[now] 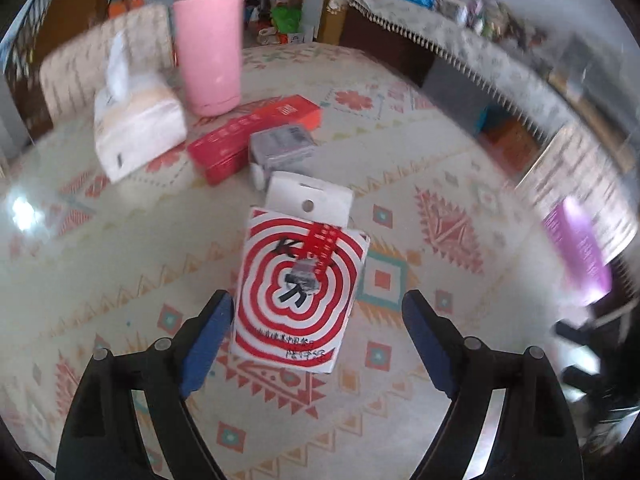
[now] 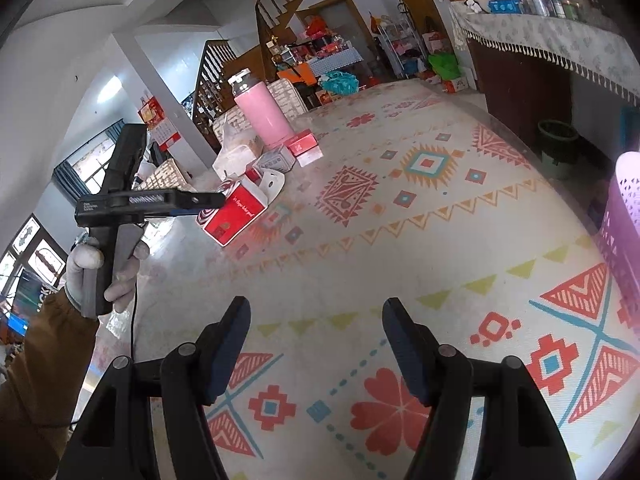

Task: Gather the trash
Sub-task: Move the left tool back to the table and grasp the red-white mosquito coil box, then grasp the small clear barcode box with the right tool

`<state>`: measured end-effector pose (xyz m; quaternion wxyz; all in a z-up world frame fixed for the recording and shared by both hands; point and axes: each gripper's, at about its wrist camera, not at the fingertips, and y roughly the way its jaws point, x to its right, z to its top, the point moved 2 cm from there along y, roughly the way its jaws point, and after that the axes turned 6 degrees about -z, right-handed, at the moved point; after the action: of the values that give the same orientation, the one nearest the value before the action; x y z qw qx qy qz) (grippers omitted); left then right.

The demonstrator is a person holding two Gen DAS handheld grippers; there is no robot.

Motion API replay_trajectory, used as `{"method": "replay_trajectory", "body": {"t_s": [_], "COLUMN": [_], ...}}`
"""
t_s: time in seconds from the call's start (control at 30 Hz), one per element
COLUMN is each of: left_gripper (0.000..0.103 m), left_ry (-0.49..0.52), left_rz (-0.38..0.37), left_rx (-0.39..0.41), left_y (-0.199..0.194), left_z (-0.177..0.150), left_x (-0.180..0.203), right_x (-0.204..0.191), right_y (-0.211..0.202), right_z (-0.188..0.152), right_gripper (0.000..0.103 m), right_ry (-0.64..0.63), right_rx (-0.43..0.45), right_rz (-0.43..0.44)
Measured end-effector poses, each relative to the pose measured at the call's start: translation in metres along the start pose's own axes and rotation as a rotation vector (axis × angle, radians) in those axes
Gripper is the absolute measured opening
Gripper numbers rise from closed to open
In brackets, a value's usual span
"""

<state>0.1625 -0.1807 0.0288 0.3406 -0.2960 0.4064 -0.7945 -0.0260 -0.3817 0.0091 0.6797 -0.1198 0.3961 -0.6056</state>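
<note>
A red-and-white swirl-patterned carton (image 1: 300, 280) with a white hang tab lies on the patterned table. My left gripper (image 1: 320, 336) is open, its blue-padded fingers on either side of the carton's near end without closing on it. In the right wrist view the same carton (image 2: 236, 212) shows its red side, with the left gripper (image 2: 208, 200) over it. My right gripper (image 2: 316, 344) is open and empty above the bare tablecloth. A lilac basket (image 2: 624, 216) stands at the right edge.
Behind the carton lie a grey box (image 1: 280, 148), a long red box (image 1: 256, 132), a tissue pack (image 1: 136, 120) and a pink tumbler (image 1: 210, 48). A cloth-covered sideboard (image 1: 460, 28) runs along the right. A dark bin (image 2: 558, 140) stands on the floor.
</note>
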Motion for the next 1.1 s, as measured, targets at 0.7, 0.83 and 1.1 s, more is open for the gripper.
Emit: {"method": "replay_trajectory", "body": {"t_s": [0.7,0.83,1.1], "left_gripper": [0.055,0.055,0.055], "left_ry": [-0.237,-0.288,-0.390], "left_rz": [0.171,0.129,0.204], "left_rx": [0.210,0.203,0.254], "left_y": [-0.103,-0.100,-0.106], "left_z": [-0.113,-0.124,-0.140], "left_x": [-0.006,-0.036,-0.073], "right_x": [-0.028,-0.068,-0.131], "right_y": [0.014,0.018,0.105], "right_z": [0.003,0.023,0.089], "right_gripper": [0.073,0.077,0.079], "right_ry": [-0.083,-0.125,-0.031], "right_rx": [-0.131,-0.129,-0.208], "right_rz": [-0.050,-0.037,0.015]}}
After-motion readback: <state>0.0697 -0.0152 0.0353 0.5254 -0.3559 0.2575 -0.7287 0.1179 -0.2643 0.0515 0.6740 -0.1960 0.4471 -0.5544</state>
